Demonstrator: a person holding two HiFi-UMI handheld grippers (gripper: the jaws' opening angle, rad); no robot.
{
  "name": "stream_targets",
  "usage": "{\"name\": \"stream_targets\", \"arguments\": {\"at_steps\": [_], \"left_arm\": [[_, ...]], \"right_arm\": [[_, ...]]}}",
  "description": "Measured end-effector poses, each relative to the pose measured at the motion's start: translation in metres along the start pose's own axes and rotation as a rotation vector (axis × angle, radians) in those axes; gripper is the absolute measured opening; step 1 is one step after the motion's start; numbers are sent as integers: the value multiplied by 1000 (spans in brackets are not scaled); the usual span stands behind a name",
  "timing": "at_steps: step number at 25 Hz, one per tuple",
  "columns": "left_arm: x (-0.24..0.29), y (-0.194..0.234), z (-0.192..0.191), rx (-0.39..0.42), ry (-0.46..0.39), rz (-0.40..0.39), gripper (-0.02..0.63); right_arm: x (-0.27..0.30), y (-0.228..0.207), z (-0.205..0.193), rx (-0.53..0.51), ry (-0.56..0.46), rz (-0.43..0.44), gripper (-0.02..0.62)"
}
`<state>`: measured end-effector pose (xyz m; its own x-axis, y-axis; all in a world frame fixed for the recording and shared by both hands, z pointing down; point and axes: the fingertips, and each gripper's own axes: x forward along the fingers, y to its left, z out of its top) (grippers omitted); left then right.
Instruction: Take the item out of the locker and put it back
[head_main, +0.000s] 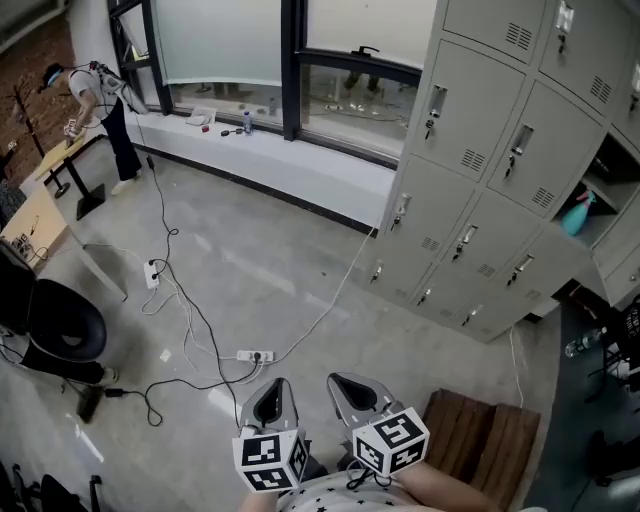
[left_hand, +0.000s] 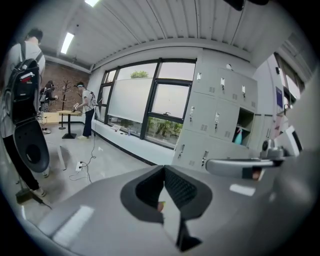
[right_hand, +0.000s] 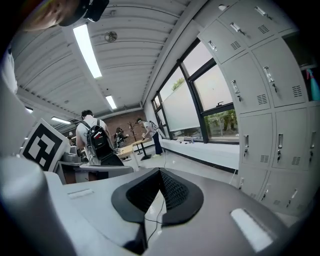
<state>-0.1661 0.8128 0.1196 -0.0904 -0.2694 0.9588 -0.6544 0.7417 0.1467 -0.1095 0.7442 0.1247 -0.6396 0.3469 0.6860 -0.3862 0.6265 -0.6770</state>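
Observation:
A bank of grey lockers (head_main: 500, 160) fills the right of the head view. One compartment at its far right stands open, with a teal spray bottle (head_main: 578, 212) inside. Both grippers hang low over the floor, well short of the lockers. My left gripper (head_main: 270, 405) is shut and holds nothing; my right gripper (head_main: 355, 395) beside it is shut too, also with nothing. In the left gripper view the shut jaws (left_hand: 162, 187) point toward the lockers (left_hand: 215, 125), and the teal bottle (left_hand: 238, 136) shows in the open compartment. The right gripper view has its jaws (right_hand: 160, 192) aimed along the lockers (right_hand: 260, 100).
Cables and a power strip (head_main: 255, 356) lie on the grey floor ahead. A wooden slatted bench (head_main: 480, 435) sits at my lower right, a black chair (head_main: 60, 320) at the left. A person (head_main: 100, 100) bends over a desk far left; another with a backpack (left_hand: 22, 85) stands nearby.

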Motion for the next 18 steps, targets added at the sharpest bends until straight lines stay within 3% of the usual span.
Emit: {"name": "stream_targets", "arguments": {"at_steps": [4, 10, 18], "left_arm": [[58, -86, 10, 11, 10, -56, 6], [137, -223, 10, 89, 29, -222, 6], [200, -379, -5, 239, 111, -481, 6]], "right_arm": [[-34, -96, 22, -7, -18, -65, -2], [-96, -228, 30, 28, -56, -224, -2], [-185, -355, 27, 145, -122, -493, -2]]}}
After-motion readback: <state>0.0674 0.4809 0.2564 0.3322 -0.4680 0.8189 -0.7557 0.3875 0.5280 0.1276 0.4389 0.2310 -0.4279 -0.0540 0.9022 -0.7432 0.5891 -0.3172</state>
